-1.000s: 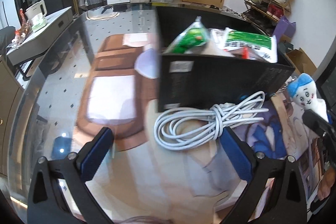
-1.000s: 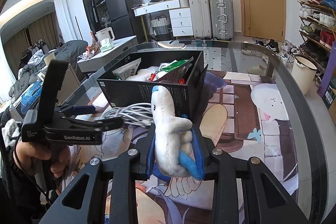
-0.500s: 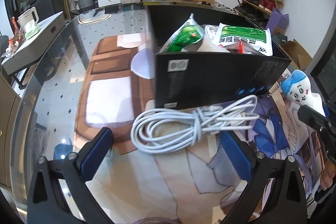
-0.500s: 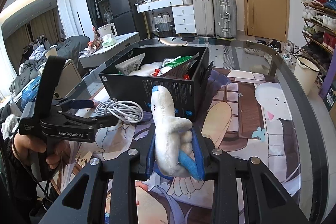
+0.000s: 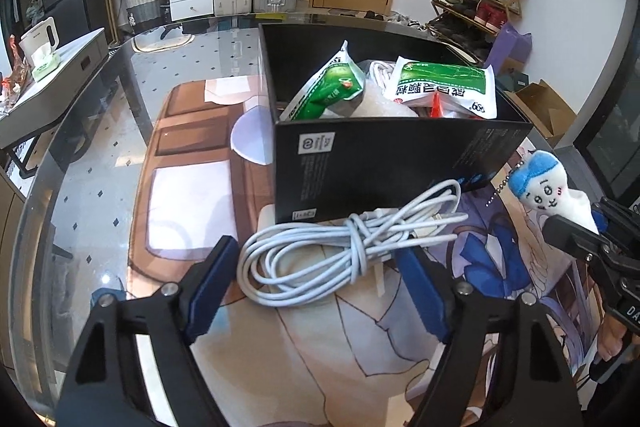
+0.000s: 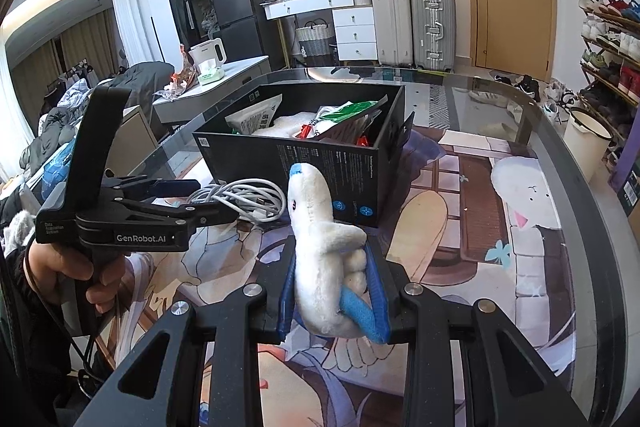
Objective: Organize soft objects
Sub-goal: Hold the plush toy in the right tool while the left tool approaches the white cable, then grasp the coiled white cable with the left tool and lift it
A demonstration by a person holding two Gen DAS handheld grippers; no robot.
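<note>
A coiled white cable (image 5: 340,251) lies on the printed mat in front of a black box (image 5: 380,163). My left gripper (image 5: 316,267) straddles the coil and its jaws are closing; a small gap still shows beside the left blue pad. From the right wrist view, the left gripper (image 6: 200,201) reaches over the cable (image 6: 240,199), held by a person's hand (image 6: 80,267). My right gripper (image 6: 332,291) is shut on a white plush toy with a blue cap (image 6: 316,227), upright and clear of the table. The plush toy (image 5: 548,191) also shows at the right of the left wrist view.
The black box (image 6: 320,155) holds green and white snack packets (image 5: 444,87) and a white bag. A glass table with a curved edge (image 6: 580,155) carries the cartoon mat. Suitcases, drawers and a shoe rack stand far behind.
The left gripper's fingers have drawn closer together and have settled lower around the cable coil. The right gripper and its plush toy have stayed put.
</note>
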